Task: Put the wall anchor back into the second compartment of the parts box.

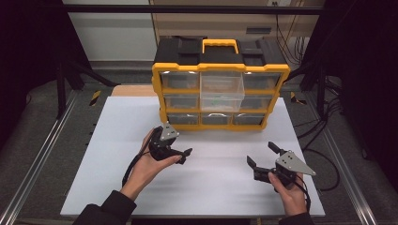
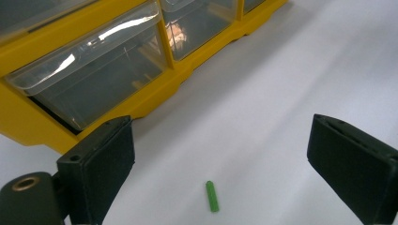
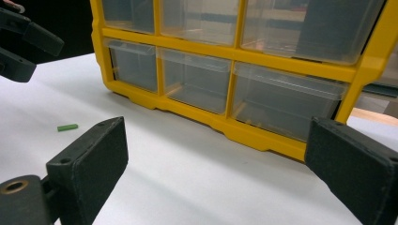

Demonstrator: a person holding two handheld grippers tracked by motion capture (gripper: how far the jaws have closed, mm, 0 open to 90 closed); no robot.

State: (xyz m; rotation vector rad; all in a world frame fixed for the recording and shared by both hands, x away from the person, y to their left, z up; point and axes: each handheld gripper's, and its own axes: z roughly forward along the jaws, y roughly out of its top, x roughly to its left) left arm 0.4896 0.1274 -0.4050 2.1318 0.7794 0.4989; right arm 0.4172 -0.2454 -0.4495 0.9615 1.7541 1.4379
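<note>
A small green peg [image 2: 212, 196] lies on the white tabletop [image 1: 211, 187], just in front of the yellow and black drawer organizer [image 1: 220, 70]. My left gripper [image 2: 220, 126] is open, its jaws wide apart with the peg on the table between and below them. In the high view the left gripper [image 1: 184, 156] hovers near the organizer's lower left drawers. My right gripper [image 1: 261, 154] is open and empty at the right front, facing the organizer. The right gripper view shows the peg [image 3: 67, 127] to the left of its own jaws [image 3: 218, 126], and the left gripper [image 3: 23, 42] farther off.
The organizer's top middle clear drawer [image 1: 221, 89] is pulled out toward me; the other drawers [image 3: 197, 84] are pushed in. The white board ends in metal rails [image 1: 42, 150] on both sides. Cables [image 1: 324, 140] trail at the right.
</note>
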